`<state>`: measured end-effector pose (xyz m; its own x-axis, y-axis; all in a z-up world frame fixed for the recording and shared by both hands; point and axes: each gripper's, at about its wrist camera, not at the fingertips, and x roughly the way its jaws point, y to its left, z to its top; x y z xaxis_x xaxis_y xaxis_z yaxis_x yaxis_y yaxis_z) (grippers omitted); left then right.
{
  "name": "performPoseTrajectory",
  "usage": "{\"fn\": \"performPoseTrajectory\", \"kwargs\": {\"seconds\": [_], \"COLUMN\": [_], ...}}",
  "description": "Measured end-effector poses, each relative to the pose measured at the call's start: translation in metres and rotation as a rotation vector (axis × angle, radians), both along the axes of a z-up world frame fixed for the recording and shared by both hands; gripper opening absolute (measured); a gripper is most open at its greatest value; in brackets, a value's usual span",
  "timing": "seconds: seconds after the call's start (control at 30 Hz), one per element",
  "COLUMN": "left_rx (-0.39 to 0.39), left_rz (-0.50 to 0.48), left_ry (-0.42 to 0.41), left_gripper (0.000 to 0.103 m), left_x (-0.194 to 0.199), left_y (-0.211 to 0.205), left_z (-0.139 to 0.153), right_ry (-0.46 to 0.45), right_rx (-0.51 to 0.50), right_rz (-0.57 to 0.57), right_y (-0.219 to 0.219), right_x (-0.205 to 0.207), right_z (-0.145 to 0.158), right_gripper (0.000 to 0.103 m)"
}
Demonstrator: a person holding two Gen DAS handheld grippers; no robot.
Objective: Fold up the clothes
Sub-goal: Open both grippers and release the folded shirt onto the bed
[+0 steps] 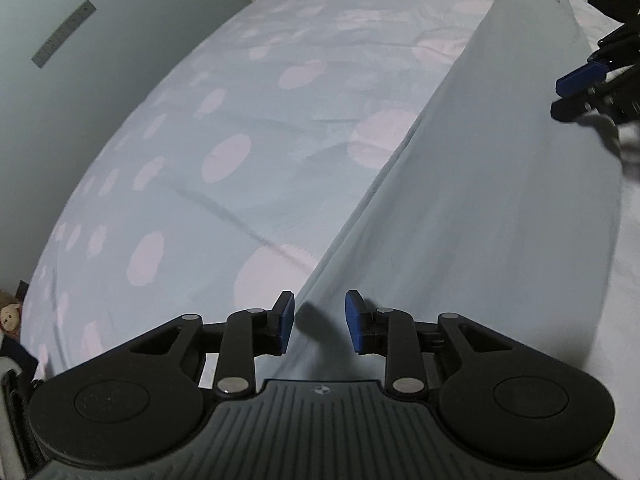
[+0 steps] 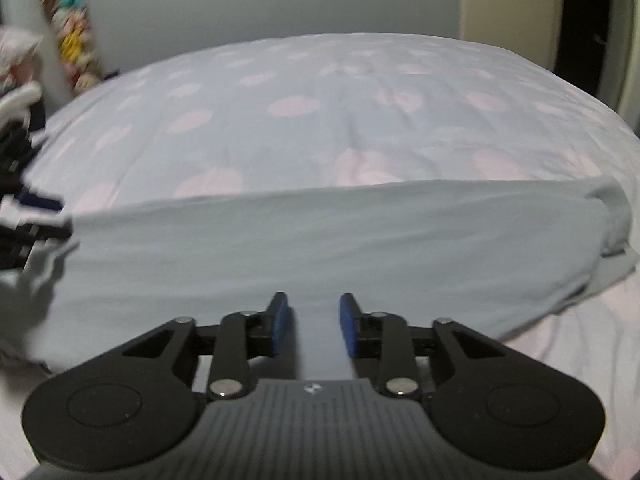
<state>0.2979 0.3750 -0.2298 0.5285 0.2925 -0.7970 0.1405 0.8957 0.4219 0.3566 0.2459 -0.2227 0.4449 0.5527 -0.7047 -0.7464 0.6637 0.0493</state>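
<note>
Both grippers, left gripper (image 1: 320, 322) and right gripper (image 2: 313, 324), are hovering released over the folded grey garment (image 1: 480, 200) on the bedsheet (image 1: 224, 128), likely needing regrasping for another fold.

bed cover (image 1: 224, 128): pale blue with pink oval spots, creased, spread across most of both views. wall (image 2: 260, 0): plain grey, beyond the far edge of the bed. grey strip with markings (image 1: 64, 34): on the wall, far left in the left wrist view. soft toy (image 1: 9, 316): near left, beside the bed. row of colourful figures (image 2: 72, 36): far left, blurred. cream door (image 2: 508, 8): far right.
</note>
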Motion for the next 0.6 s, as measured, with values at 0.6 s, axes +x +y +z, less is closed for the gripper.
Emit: {"fn": "performPoseTrajectory", "kwargs": {"seconds": [0.6], "left_rx": [0.013], "left_rz": [0.063], "left_ry": [-0.025], "left_gripper": [0.001], "left_x": [0.028], "left_y": [0.007], "left_z": [-0.002], "right_ry": [-0.024], "right_rx": [0.009], "right_rz": [0.006], "right_y": [-0.016], "right_x": [0.008], "right_z": [-0.005], "right_gripper": [0.069]}}
